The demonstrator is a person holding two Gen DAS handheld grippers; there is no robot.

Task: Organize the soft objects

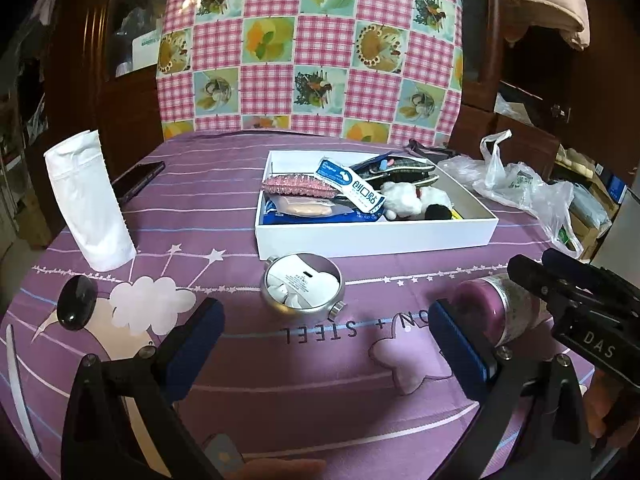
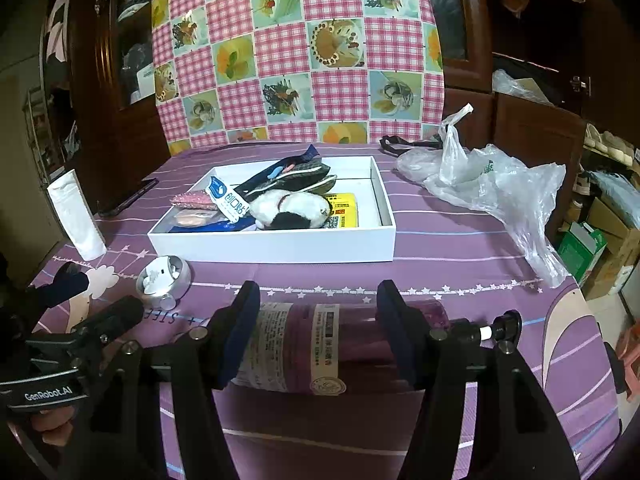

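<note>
Purple star-print cloth (image 1: 224,208) covers table. White box (image 2: 280,246) at centre holds plush toy (image 2: 290,208), plaster pack (image 2: 228,200). Nearer than box: right gripper (image 2: 316,338) clamps purple bottle (image 2: 304,344); left gripper (image 1: 324,340) gapes empty.

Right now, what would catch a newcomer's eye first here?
The purple bottle lying sideways between the right tongs, close to the camera. Behind it, a white box stuffed with soft bits, including a plush toy. The left tongs stand open and empty over the purple cloth.
</note>
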